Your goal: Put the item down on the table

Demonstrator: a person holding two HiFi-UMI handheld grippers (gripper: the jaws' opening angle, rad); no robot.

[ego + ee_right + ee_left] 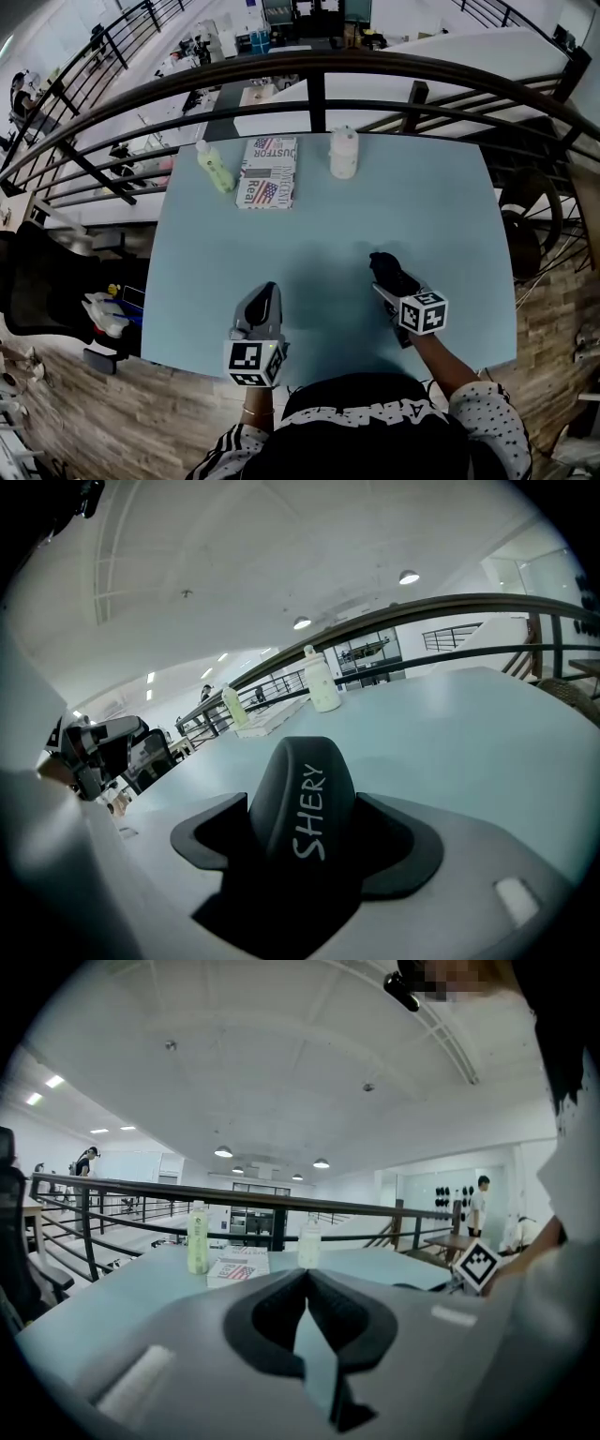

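A: Two grippers, status?
B: The right gripper point(305, 841) is clamped on the black item point(300, 785) lettered "SHERY", over the near half of the table point(328, 225). The left gripper point(307, 1279) has its jaws together, with nothing between them.

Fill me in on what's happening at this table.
A person holds a hand-held gripper in each hand over the table. The right hand-held gripper is shut on a black item lettered SHERY, held low over the table and not yet let go. Whether it touches the top cannot be told. The left hand-held gripper is shut and empty. A green bottle, a box and a white bottle stand along the far edge.
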